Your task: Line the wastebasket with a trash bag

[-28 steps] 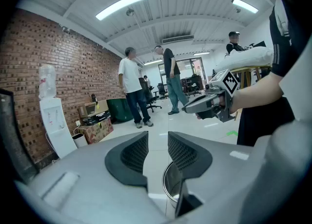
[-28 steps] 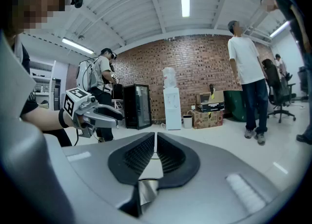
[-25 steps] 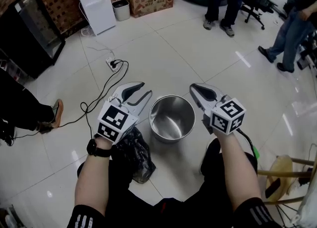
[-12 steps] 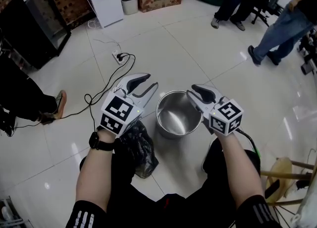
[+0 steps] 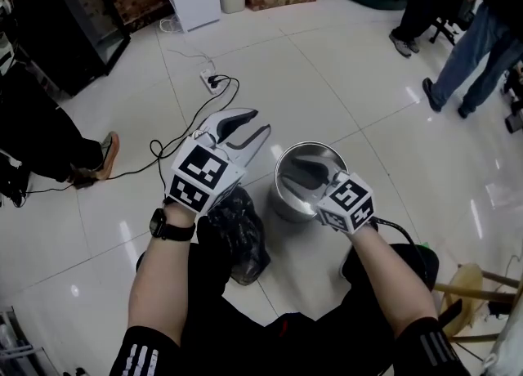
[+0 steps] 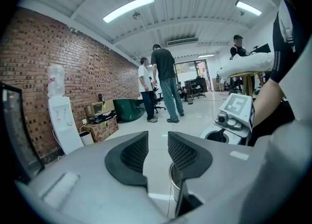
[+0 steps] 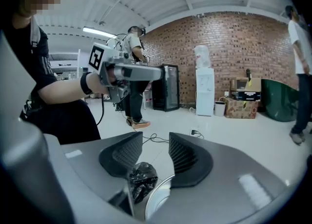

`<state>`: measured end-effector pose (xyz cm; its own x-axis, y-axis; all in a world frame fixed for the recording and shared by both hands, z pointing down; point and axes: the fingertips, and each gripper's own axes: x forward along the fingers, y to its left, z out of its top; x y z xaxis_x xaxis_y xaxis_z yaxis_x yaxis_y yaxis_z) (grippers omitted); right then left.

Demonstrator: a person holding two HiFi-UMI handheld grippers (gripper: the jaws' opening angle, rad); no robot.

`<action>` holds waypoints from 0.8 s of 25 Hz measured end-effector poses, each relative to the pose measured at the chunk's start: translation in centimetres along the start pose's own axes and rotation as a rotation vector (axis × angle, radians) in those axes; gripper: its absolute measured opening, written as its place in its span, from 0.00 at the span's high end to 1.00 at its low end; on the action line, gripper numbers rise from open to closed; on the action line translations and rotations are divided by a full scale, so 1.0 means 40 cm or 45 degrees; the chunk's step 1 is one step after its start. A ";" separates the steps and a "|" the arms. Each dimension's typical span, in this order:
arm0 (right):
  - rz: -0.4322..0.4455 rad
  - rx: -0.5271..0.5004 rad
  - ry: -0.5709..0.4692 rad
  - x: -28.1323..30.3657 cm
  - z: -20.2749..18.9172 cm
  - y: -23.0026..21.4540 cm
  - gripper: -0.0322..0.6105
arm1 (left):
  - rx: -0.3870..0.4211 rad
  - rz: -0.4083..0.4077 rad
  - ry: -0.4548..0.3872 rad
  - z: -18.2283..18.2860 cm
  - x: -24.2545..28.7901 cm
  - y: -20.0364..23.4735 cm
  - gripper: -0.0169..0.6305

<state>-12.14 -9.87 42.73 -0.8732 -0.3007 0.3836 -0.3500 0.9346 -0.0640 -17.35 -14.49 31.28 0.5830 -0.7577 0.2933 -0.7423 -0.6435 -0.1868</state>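
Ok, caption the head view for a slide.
Right gripper, jaws just opening and empty, hangs over the steel wastebasket; left gripper open and empty; black trash bag crumpled on the floor.

Wastebasket (image 5: 319,154) polished metal; trash bag (image 5: 245,239) crinkled glossy black plastic; floor (image 5: 327,80) glossy tile.

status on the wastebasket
Left hand-held gripper open, empty. Right hand-held gripper just opening, empty, over round steel wastebasket. Crumpled black trash bag on floor.
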 end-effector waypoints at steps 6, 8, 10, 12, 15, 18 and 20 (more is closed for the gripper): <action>0.150 -0.016 0.123 0.157 -0.092 0.140 0.64 | -0.010 0.038 0.010 -0.024 -0.040 0.037 0.79; 0.173 0.024 0.147 0.212 -0.125 0.167 0.63 | -0.024 0.046 0.014 -0.029 -0.054 0.049 0.79; 0.181 0.068 0.182 0.265 -0.171 0.184 0.63 | -0.033 0.054 0.014 -0.032 -0.065 0.059 0.79; 0.174 0.104 0.241 0.309 -0.230 0.194 0.62 | -0.035 0.062 0.012 -0.034 -0.075 0.065 0.79; 0.167 0.133 0.345 0.361 -0.325 0.209 0.61 | -0.033 0.071 0.026 -0.048 -0.093 0.074 0.79; 0.146 0.174 0.447 0.411 -0.428 0.216 0.60 | -0.042 0.071 0.011 -0.045 -0.111 0.080 0.79; 0.129 0.219 0.511 0.438 -0.495 0.220 0.59 | -0.047 0.072 -0.003 -0.039 -0.117 0.080 0.79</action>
<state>-23.79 -3.17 67.14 -0.7172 -0.0797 0.6923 -0.3502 0.9001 -0.2591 -22.99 -12.83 30.79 0.5406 -0.7930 0.2809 -0.7858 -0.5952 -0.1680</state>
